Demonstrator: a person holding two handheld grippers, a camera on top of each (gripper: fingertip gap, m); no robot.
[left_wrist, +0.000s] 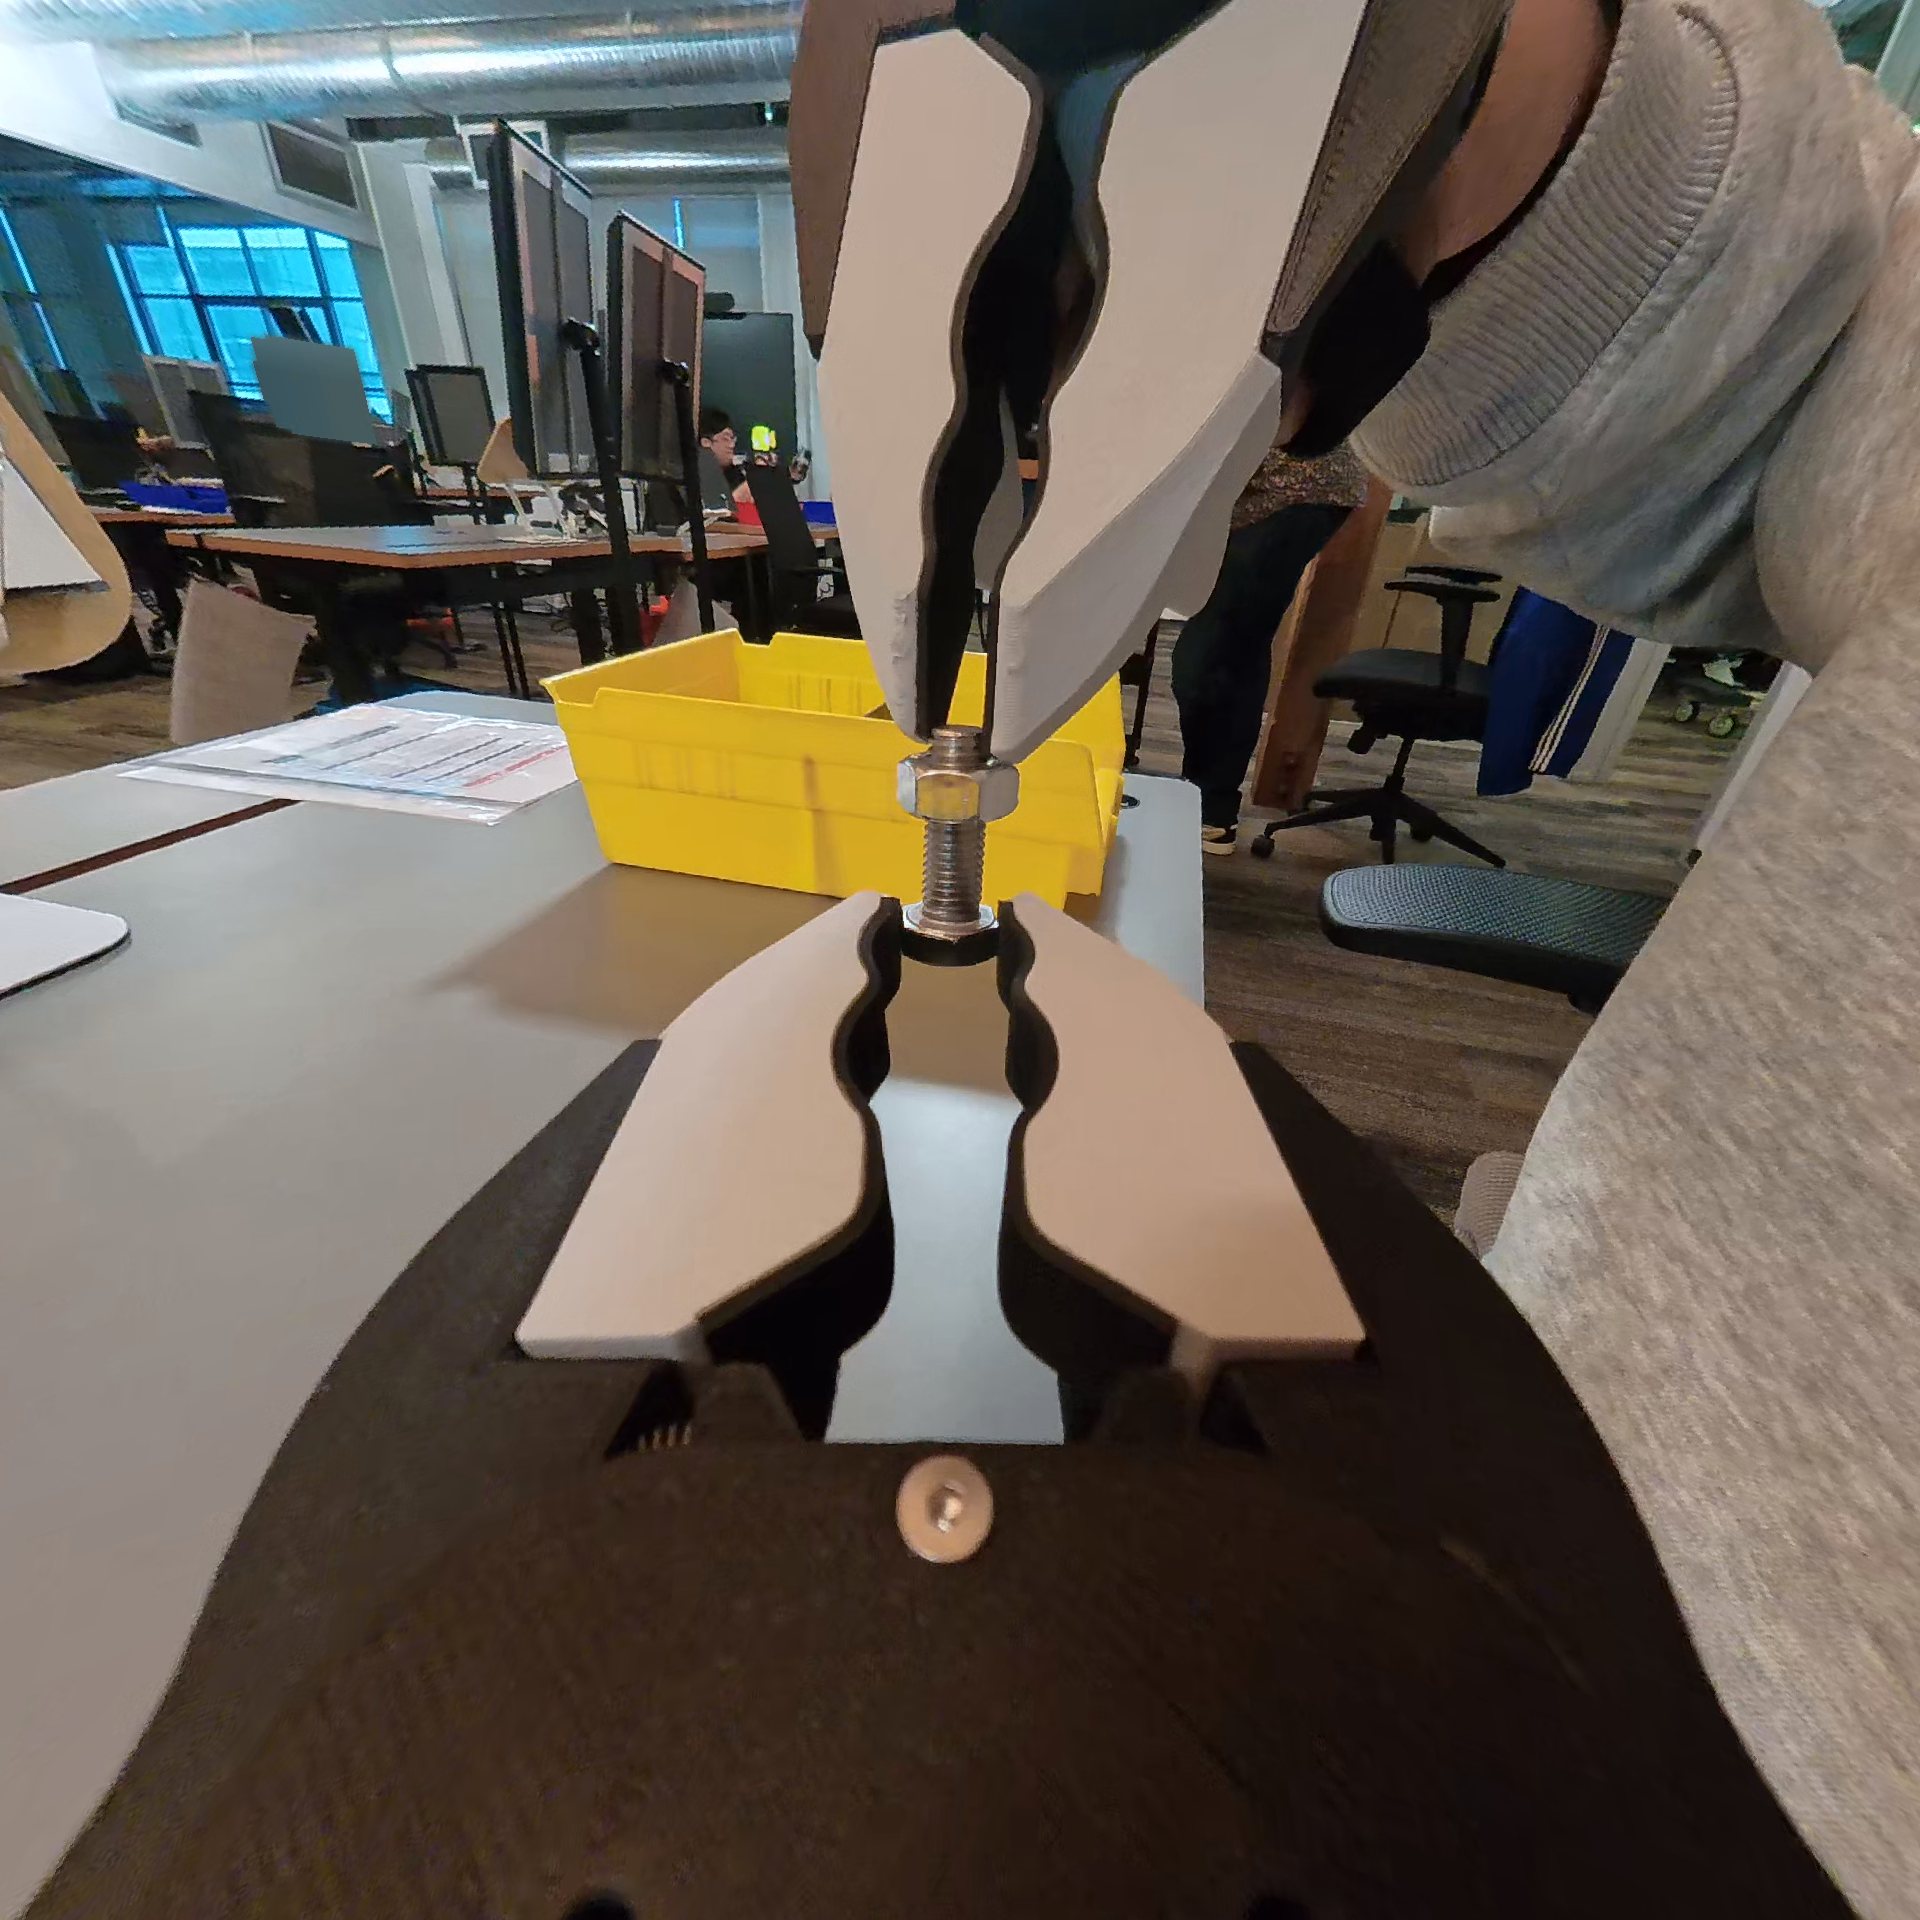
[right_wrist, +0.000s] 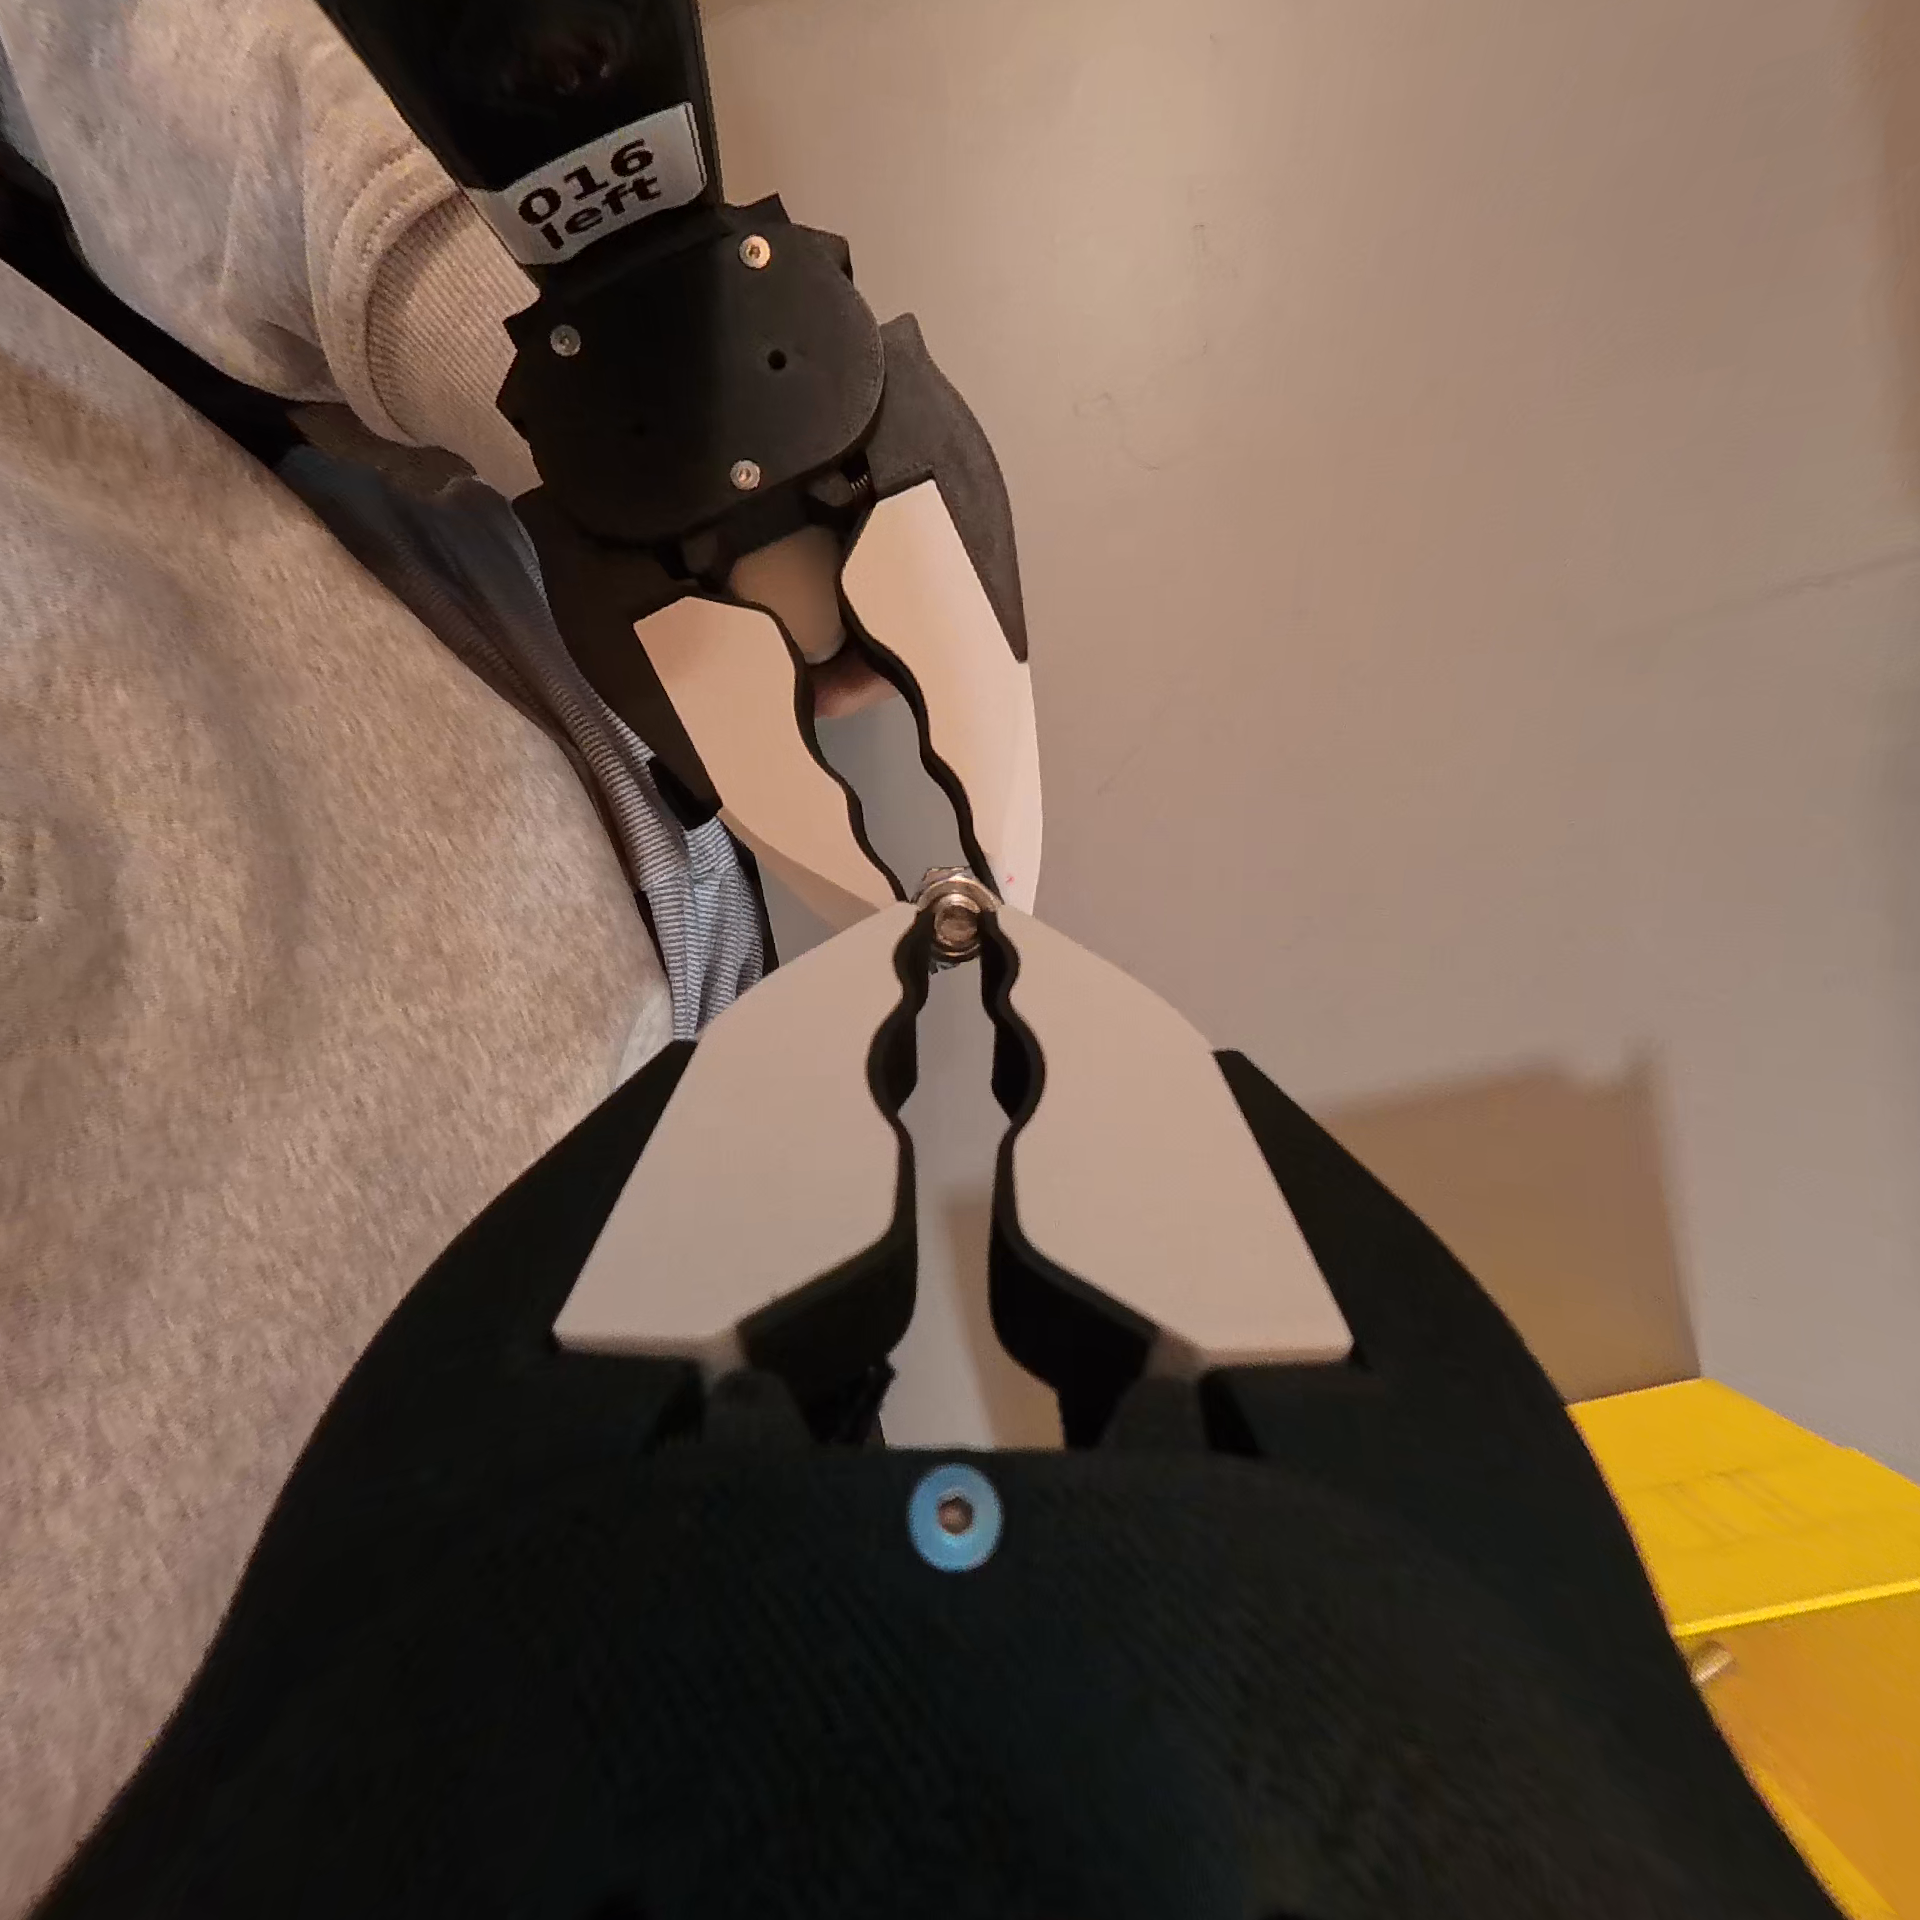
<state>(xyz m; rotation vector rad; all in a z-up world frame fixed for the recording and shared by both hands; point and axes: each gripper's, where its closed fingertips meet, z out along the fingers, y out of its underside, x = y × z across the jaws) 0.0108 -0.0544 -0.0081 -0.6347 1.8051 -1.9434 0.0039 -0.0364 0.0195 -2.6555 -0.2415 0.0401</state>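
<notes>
The left tongs (left_wrist: 948, 928) are pinching the head of one bolt (left_wrist: 951, 868), holding it upright above the worktop (left_wrist: 312, 1039), while the right tongs (left_wrist: 956, 717) are closing on its top, just above the single nut (left_wrist: 957, 787). A slack pinch could be letting the bolt tip or drop. One yellow bin (left_wrist: 748, 769) is sitting just behind.

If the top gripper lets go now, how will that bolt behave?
The bolt looks like steel: stiff, probably heavy for its size. The left gripper clamps only its head, so it might tilt. The right gripper pinches the threaded tip above the nut; round threads may slip.
</notes>
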